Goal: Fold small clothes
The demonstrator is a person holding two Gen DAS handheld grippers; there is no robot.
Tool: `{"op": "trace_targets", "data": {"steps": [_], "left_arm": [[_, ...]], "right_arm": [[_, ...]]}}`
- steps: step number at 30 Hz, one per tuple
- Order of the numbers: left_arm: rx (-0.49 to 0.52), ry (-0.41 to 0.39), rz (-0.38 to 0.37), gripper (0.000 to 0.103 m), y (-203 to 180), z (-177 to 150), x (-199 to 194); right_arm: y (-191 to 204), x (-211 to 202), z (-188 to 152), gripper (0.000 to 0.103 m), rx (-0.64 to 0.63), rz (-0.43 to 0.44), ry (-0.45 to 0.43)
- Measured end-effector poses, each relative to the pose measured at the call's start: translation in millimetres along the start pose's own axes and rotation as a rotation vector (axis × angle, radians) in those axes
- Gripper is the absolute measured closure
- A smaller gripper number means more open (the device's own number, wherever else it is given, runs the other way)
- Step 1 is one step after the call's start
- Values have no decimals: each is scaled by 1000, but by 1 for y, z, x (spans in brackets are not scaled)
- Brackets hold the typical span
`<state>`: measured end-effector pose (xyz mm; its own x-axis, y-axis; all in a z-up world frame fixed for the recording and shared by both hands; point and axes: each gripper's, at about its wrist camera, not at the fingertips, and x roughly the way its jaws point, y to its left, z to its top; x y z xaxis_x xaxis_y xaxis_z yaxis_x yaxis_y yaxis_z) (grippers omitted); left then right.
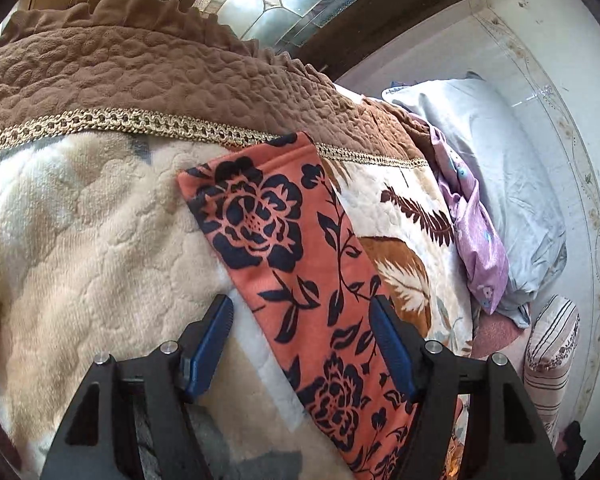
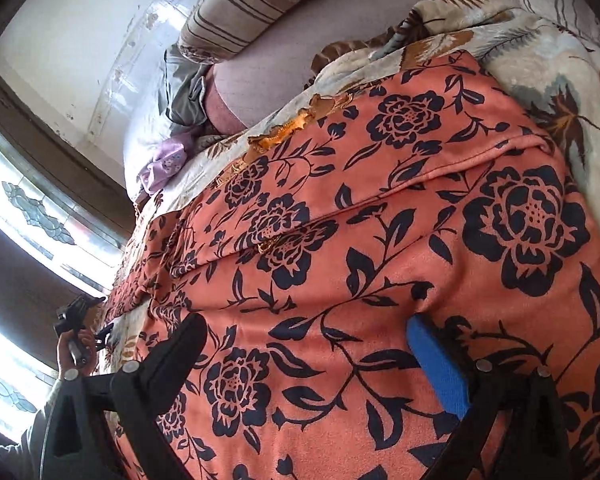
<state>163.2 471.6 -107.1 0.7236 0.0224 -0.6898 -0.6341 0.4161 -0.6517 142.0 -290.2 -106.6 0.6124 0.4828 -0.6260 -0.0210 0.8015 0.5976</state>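
My left hand-held gripper (image 1: 302, 320) hangs released over the narrow end of the orange floral garment (image 1: 300, 276) lying on the bed blanket (image 1: 80, 240); my right hand-held gripper (image 2: 308, 332) is released too, above its wide part; I judge next move is grasping an edge to fold

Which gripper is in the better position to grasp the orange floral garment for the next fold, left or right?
Probably the left gripper: it is open, with the orange floral garment's narrow end between its fingers. The right gripper is open over the broad middle, with no edge nearby.
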Motion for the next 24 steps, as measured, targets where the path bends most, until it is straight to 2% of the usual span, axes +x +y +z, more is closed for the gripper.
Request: {"op": "trace_targets", "data": {"steps": [2, 3, 4, 6, 8, 10, 12, 15, 18, 21, 24], "left_arm": [[4, -15, 21, 32, -3, 5, 4], [15, -16, 47, 37, -6, 8, 7], [31, -17, 89, 62, -10, 11, 11], [70, 17, 186, 95, -12, 17, 23], [81, 17, 200, 96, -13, 20, 22], [168, -21, 229, 96, -31, 14, 13], [259, -71, 207, 96, -56, 2, -7], [408, -128, 102, 96, -108, -29, -44], [600, -186, -13, 96, -174, -80, -81], [753, -182, -142, 96, -236, -143, -108], [849, -115, -262, 96, -286, -209, -118]], "right_arm": [[-3, -2, -1, 2, 20, 11, -13], [-2, -3, -2, 2, 17, 11, -17], [0, -3, -3, 2, 11, 7, -20], [2, -1, -4, 2, -5, -6, -19], [2, 0, -4, 2, -12, -8, -18], [0, -1, -4, 2, -9, 2, -22], [-3, -1, -5, 2, -12, 12, -30], [-2, -1, -8, 2, -28, 15, -42], [-5, -3, -8, 2, -17, 36, -52], [-10, -6, -6, 2, 5, 64, -60], [-11, -8, -6, 2, 19, 77, -66]]}}
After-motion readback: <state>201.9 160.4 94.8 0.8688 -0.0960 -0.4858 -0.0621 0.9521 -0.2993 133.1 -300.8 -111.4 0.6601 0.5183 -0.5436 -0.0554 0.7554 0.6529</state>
